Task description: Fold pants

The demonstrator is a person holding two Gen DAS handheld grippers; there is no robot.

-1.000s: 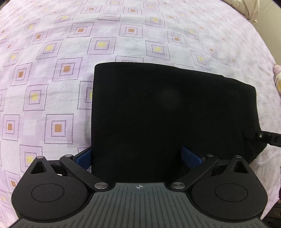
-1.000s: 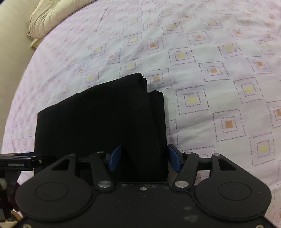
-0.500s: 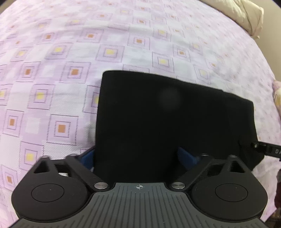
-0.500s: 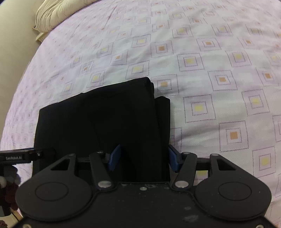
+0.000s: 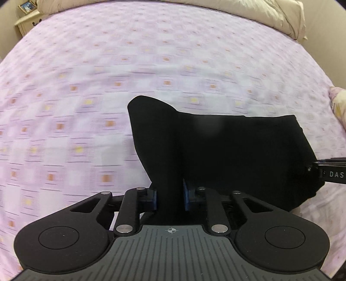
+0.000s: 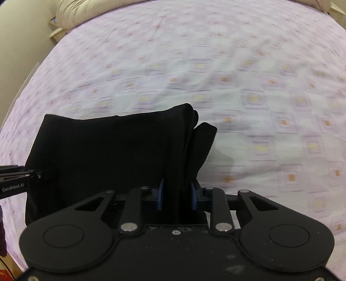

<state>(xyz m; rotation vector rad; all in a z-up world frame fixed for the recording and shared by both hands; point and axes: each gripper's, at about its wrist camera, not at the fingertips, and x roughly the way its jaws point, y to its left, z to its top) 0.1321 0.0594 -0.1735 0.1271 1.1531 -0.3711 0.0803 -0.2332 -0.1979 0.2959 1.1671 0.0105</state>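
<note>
The black folded pants (image 5: pixel 227 151) are lifted off the purple patterned bed sheet (image 5: pixel 86 97), hanging between both grippers. My left gripper (image 5: pixel 169 197) is shut on the pants' near left edge, the cloth bunched between its blue pads. My right gripper (image 6: pixel 177 198) is shut on the near right edge of the pants (image 6: pixel 108 155), with several layers pinched between the pads. Each gripper's side shows at the edge of the other's view.
The bed sheet (image 6: pixel 259 86) stretches all around. Cream pillows (image 5: pixel 276 15) lie at the far edge. A small nightstand with a picture frame (image 5: pixel 27 13) stands at the far left corner. The background is motion-blurred.
Both grippers have closed on the near edge of the pants and raised it off the bed. The cloth now bunches and hangs instead of lying flat.
</note>
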